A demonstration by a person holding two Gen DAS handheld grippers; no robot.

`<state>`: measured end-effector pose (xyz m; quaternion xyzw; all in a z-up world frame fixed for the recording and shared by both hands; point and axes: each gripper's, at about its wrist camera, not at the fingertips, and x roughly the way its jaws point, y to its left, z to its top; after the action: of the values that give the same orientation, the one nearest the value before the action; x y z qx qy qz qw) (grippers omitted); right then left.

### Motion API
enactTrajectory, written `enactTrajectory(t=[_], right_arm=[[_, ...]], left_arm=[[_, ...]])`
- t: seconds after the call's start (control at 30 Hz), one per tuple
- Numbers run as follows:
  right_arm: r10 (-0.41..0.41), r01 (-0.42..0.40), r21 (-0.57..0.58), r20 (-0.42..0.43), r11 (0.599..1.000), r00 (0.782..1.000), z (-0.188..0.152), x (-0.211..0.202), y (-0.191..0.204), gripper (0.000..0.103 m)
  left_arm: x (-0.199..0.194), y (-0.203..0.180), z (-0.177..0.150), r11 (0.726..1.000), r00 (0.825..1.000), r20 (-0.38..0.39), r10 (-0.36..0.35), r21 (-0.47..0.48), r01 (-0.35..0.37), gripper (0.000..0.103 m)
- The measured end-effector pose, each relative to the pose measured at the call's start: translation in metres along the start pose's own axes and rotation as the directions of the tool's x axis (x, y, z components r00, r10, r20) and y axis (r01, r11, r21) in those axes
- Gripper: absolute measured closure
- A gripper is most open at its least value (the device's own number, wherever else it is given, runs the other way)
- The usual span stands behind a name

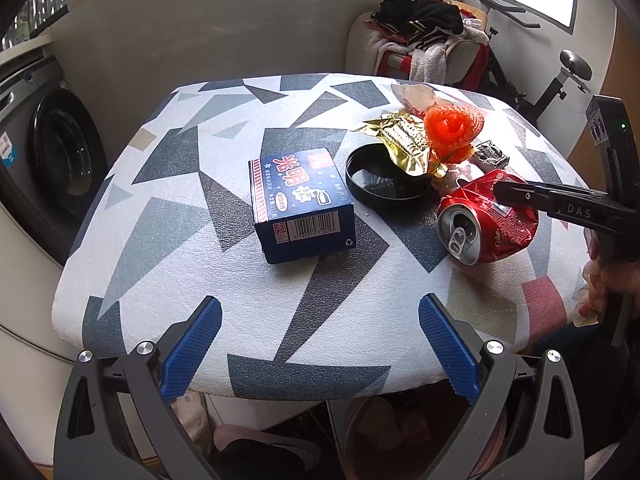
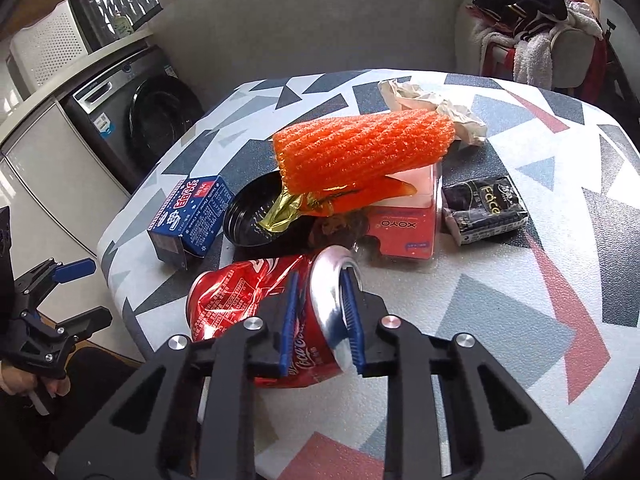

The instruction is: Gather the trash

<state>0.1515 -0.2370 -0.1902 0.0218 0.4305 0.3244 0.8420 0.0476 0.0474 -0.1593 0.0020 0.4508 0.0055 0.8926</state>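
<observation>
A crushed red cola can lies on the patterned table; my right gripper is shut on its rim end. The can also shows in the left wrist view, with the right gripper on it. Behind it lie a blue carton, a black lid, gold foil, an orange foam net, a pink pack, a black packet and crumpled paper. My left gripper is open and empty over the table's near edge.
A washing machine stands to the left of the table. A chair heaped with clothes and an exercise bike stand behind it. Under the table are shoes and bags.
</observation>
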Motion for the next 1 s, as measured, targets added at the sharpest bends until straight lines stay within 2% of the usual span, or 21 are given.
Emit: enactTrajectory(t=[0.3, 0.47, 0.53, 0.7, 0.9, 1.0], right_arm=[[-0.031, 0.032, -0.014, 0.045, 0.999, 0.999, 0.001, -0.02, 0.001, 0.078], [-0.058, 0.059, -0.016, 0.062, 0.998, 0.996, -0.002, -0.03, -0.004, 0.078], [-0.067, 0.068, -0.013, 0.067, 0.998, 0.995, -0.004, -0.034, -0.007, 0.078], [-0.085, 0.086, 0.001, 0.076, 0.996, 0.993, -0.009, -0.041, -0.015, 0.078], [-0.097, 0.096, 0.015, 0.084, 0.995, 0.992, -0.013, -0.048, -0.02, 0.078], [-0.102, 0.101, 0.016, 0.087, 0.995, 0.991, -0.015, -0.052, -0.02, 0.078]], left_arm=[[0.007, -0.001, 0.002, 1.0, 1.0, -0.01, -0.001, -0.001, 0.001, 0.007], [0.023, -0.001, 0.014, 1.0, 1.0, -0.023, -0.004, 0.005, 0.004, 0.006], [0.032, 0.004, 0.025, 1.0, 1.0, -0.026, -0.009, -0.02, 0.008, 0.006], [0.06, 0.026, 0.056, 0.984, 0.998, -0.047, -0.036, -0.177, 0.027, 0.007], [0.099, 0.035, 0.084, 0.978, 0.994, -0.106, -0.007, -0.209, -0.015, 0.007], [0.111, 0.033, 0.089, 0.981, 0.993, -0.115, 0.01, -0.19, -0.032, 0.007]])
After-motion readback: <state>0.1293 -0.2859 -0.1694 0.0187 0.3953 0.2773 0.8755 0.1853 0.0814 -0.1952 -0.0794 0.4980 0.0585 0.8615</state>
